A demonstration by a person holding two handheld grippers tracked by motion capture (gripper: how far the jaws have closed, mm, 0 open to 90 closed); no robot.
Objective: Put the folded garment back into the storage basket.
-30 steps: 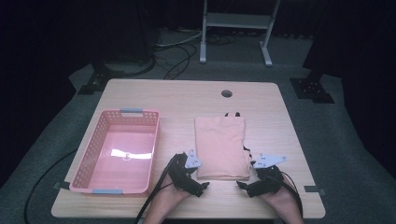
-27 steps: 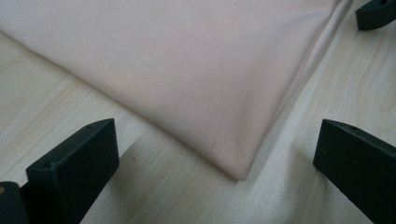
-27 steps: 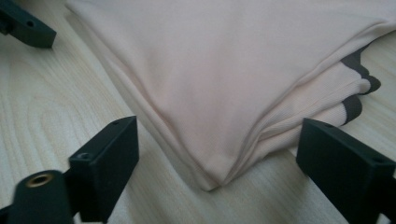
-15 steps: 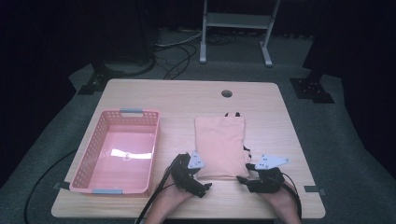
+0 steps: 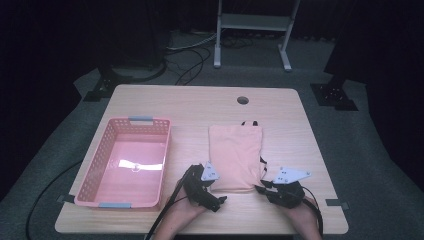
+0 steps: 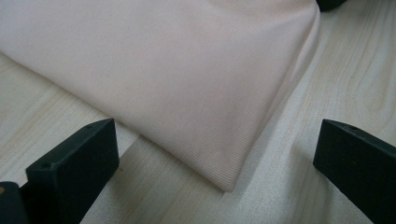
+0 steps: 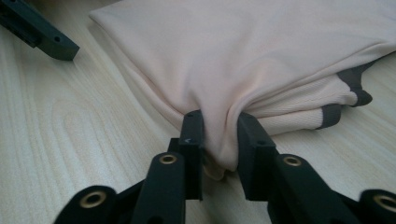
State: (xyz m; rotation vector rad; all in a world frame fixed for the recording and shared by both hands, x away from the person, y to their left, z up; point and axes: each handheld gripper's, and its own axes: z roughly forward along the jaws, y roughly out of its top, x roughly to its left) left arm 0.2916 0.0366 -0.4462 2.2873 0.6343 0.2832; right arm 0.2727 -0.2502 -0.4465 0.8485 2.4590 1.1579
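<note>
- Your right gripper (image 7: 219,135) has just been closing, and its jaws now pinch a bunched fold at the near right corner of the folded pink garment (image 7: 243,56); the cloth puckers up between the pads.
- In the high view that right gripper (image 5: 264,189) sits at the garment's near right corner, low on the table (image 5: 320,150), with your hand behind it.
- Your left gripper (image 6: 219,154) is spread wide: one jaw stands on each side of the garment's near left corner (image 6: 177,93), and neither pad touches the cloth.
- From above, the left gripper (image 5: 219,199) lies just beside that near left corner, angled in toward it.
- The garment (image 5: 235,155) lies flat in a tall rectangle, right of centre on the table, dark trim showing at its far edge and along its right side.
- In the right gripper view the dark trim peeks out from the folded layers at the right.
- A pink basket (image 5: 95,172) stands left of the garment, near but apart from it.
</note>
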